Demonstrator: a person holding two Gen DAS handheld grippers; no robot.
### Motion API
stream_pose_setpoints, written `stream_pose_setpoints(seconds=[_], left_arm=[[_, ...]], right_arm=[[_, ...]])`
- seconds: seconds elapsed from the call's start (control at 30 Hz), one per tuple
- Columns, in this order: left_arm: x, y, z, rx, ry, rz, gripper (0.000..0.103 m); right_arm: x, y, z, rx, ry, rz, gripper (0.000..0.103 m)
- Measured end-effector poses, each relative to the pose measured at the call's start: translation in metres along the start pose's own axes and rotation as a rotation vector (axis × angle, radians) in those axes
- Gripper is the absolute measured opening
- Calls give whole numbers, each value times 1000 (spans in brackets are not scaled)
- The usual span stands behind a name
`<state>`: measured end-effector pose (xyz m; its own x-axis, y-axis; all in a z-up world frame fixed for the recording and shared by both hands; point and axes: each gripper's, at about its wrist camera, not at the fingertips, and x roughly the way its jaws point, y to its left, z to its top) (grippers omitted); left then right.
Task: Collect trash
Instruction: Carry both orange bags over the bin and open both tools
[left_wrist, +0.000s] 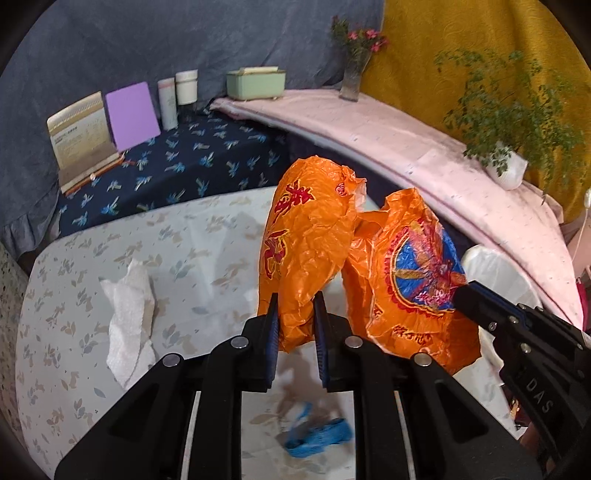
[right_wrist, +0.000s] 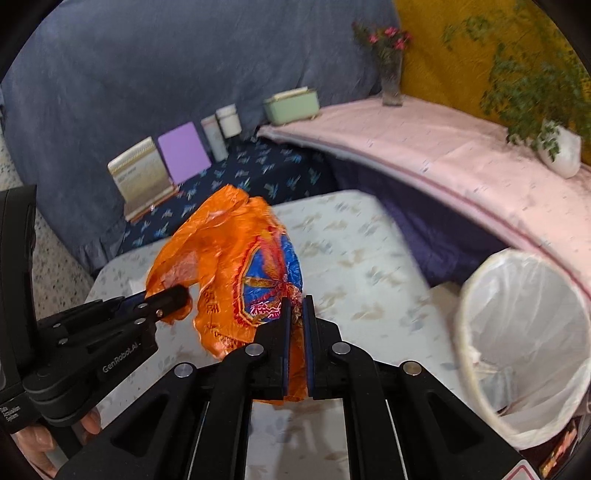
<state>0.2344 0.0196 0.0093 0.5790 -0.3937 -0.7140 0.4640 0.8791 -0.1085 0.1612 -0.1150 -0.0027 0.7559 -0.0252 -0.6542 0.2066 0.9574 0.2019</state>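
Two grippers share one load: our left gripper (left_wrist: 295, 314) is clamped on one end of the orange bag (left_wrist: 314, 236), and our right gripper (right_wrist: 297, 314) is pinched on the printed blue patch at its other end, so the bag hangs between them, clear of the table (left_wrist: 207, 229). Below and just behind our left jaws a blue scrap (left_wrist: 317, 439) lies on the cloth, and off to their left sits a crumpled tissue (left_wrist: 129, 314); both look like trash not yet collected. Ahead and to the right of our right gripper stands the bin (right_wrist: 524, 332), its white liner open and leaning toward us. To do this step well we should keep both grips firm and carry the bag over the rim together, because thin plastic like this will probably slip or billow if one side lets go early. We judge it best to bring the bag's bulk above the opening before releasing, and to lower it in rather than drop it. Beyond the table, boxes and jars line the back wall.
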Motion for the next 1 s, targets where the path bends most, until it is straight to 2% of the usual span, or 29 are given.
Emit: stream_pose_setpoints(seconds=[0.23,0.43,0.73,1.0], left_arm=[[-20,-54,14,53,-45,-57,16],[-23,-111,13,118,-46,-117,16],[-11,-191,0,191,5,-211,16],[4,-244,-14,247,55,-259,17]], right_arm=[[-55,-52,19,50,-110,-72,7],[-93,-109,24,121,-166,-157,7],[-118,-182,11,225,-170,-260,7],[-122,-225,-7,286,-149,-292,7]])
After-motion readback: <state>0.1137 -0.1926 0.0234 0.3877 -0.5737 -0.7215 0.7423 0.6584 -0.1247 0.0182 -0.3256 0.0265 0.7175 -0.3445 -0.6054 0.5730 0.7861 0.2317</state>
